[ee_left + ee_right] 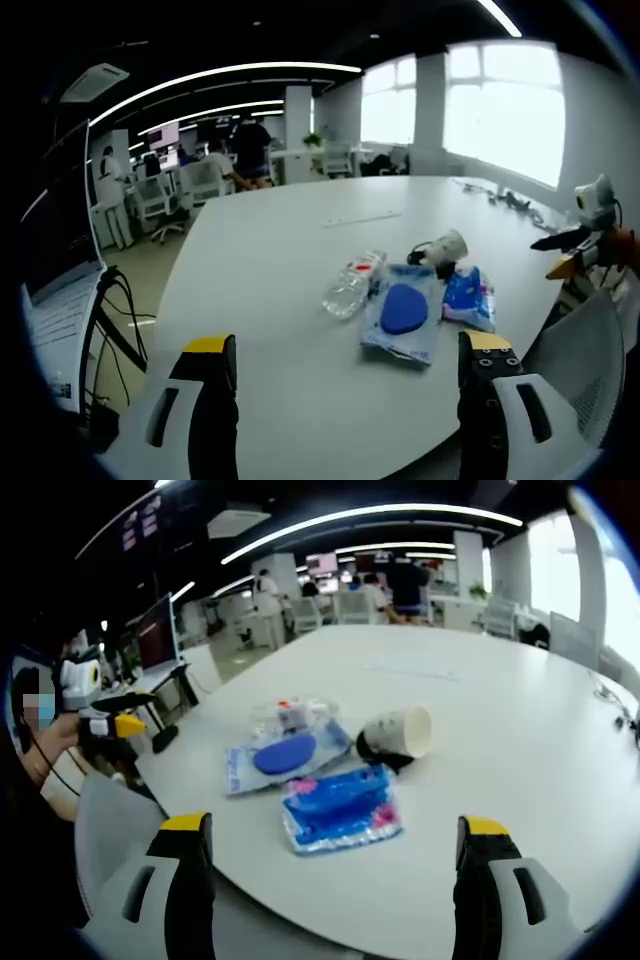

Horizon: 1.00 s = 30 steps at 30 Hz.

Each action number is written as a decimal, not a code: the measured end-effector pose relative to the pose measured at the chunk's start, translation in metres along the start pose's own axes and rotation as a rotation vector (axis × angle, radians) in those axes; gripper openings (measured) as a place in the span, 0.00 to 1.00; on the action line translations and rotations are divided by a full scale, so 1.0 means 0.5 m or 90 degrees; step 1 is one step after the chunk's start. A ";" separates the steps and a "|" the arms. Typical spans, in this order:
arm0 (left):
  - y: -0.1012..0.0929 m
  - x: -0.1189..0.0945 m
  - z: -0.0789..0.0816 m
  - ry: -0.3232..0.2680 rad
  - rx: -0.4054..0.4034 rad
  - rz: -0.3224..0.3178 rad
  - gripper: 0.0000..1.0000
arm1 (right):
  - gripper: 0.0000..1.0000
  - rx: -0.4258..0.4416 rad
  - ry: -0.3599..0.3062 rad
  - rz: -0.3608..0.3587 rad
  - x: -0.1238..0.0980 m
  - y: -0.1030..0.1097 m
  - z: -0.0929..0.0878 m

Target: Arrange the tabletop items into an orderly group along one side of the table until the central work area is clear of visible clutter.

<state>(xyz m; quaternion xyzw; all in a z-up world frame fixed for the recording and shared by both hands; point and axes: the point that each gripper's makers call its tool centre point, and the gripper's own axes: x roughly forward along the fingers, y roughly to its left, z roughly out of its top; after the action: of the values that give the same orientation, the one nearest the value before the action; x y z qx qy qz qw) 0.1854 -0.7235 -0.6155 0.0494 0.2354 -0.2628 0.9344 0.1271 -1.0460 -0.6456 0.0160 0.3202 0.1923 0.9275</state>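
On the white table [270, 270] lies a small cluster. A clear plastic bottle [353, 283] with a red label rests on its side. Beside it is a flat clear pouch holding a blue oval [403, 310], then a blue wipes pack [468, 298], and a tipped white paper cup [445, 247] with something black at it. The same pouch [283, 754], wipes pack [340, 806], cup [402, 734] and bottle [288, 716] appear in the right gripper view. My left gripper [345, 365] is open above the near table edge. My right gripper [330, 855] is open, short of the wipes pack.
A grey chair back [585, 355] stands at the table's edge, the chair [115, 825] also seen near a seated person [40, 740]. The other gripper [590, 235] shows at the right. A laptop [60, 290] and cables sit left. Desks, chairs and people fill the background.
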 end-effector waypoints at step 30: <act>0.004 0.010 0.016 -0.020 0.019 0.002 0.85 | 0.99 -0.011 -0.004 0.027 0.016 0.034 -0.004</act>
<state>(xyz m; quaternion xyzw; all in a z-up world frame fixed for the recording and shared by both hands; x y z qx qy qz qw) 0.1936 -0.7258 -0.6107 0.0593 0.2166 -0.2658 0.9375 0.1258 -1.0277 -0.6492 0.0151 0.3154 0.2149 0.9242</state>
